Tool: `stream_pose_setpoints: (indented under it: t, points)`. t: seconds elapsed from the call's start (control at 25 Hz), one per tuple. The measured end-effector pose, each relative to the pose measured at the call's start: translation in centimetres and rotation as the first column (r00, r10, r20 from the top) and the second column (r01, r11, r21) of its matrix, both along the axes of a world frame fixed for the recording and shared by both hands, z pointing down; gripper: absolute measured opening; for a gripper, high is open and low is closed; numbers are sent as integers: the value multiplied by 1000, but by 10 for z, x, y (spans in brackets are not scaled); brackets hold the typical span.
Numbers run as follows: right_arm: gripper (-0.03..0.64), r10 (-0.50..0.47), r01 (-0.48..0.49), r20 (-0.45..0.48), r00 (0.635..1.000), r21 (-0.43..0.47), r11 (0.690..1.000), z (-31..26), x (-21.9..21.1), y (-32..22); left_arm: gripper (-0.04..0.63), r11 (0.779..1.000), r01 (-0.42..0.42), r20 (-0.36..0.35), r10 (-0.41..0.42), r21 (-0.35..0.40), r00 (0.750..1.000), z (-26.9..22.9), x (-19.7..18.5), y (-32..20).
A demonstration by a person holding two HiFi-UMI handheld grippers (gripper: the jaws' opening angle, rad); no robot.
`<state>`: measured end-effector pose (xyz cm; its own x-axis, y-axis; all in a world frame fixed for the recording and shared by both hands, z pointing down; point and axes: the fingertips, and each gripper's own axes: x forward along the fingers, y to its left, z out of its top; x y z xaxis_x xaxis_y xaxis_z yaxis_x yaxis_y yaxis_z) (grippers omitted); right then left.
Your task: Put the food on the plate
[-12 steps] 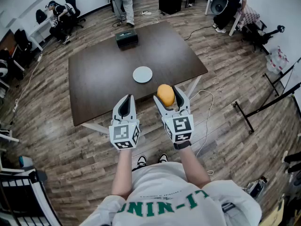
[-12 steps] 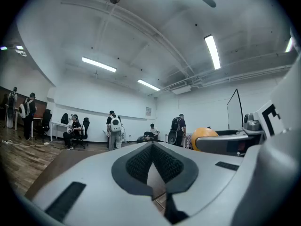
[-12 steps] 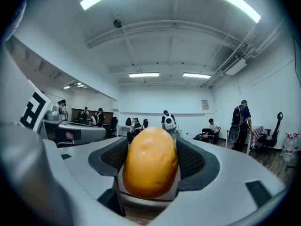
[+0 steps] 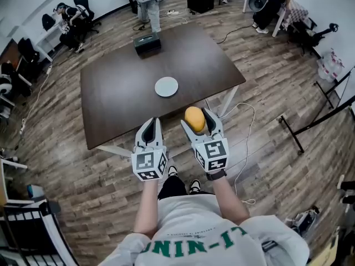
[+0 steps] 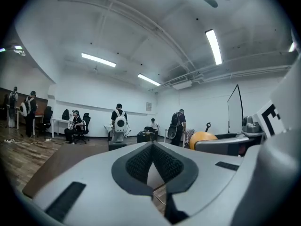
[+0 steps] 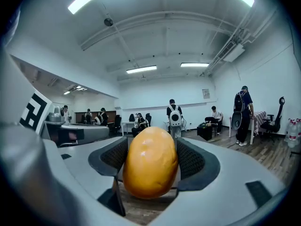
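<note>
An orange-yellow egg-shaped food item (image 4: 194, 118) sits between the jaws of my right gripper (image 4: 196, 121), which is shut on it and held in the air at the table's near edge. In the right gripper view the food (image 6: 150, 162) fills the gap between both pads. My left gripper (image 4: 150, 127) hovers beside it on the left, shut and holding nothing; in the left gripper view its pads (image 5: 151, 163) meet. A small round white plate (image 4: 166, 86) lies near the middle of the dark brown table (image 4: 122, 93), well beyond both grippers.
A black box (image 4: 147, 43) stands at the table's far edge. White table legs (image 4: 226, 101) and a white cable (image 4: 248, 132) show on the wood floor at the near right. People, office chairs and black stands ring the room.
Both grippers have drawn back slightly toward me and the view has shifted. The right gripper still holds the food; the left stays shut.
</note>
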<state>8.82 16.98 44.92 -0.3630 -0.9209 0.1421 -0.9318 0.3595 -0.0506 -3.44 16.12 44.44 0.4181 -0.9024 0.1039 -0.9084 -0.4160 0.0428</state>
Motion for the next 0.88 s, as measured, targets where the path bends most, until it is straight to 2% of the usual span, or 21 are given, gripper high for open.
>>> stream_pose_setpoints:
  t: [0.24, 0.72, 0.88]
  points:
    - [334, -47, 47, 59, 997, -3, 999, 9, -3, -49, 12, 1000, -17, -1, 17, 4, 1000, 9, 9, -50]
    - [337, -56, 56, 3, 998, -5, 998, -12, -37, -216, 12, 1000, -19, -37, 20, 20, 999, -8, -17, -216]
    - [337, -73, 73, -7, 997, -27, 997, -6, -56, -265, 12, 999, -44, -40, 45, 23, 998, -6, -29, -261]
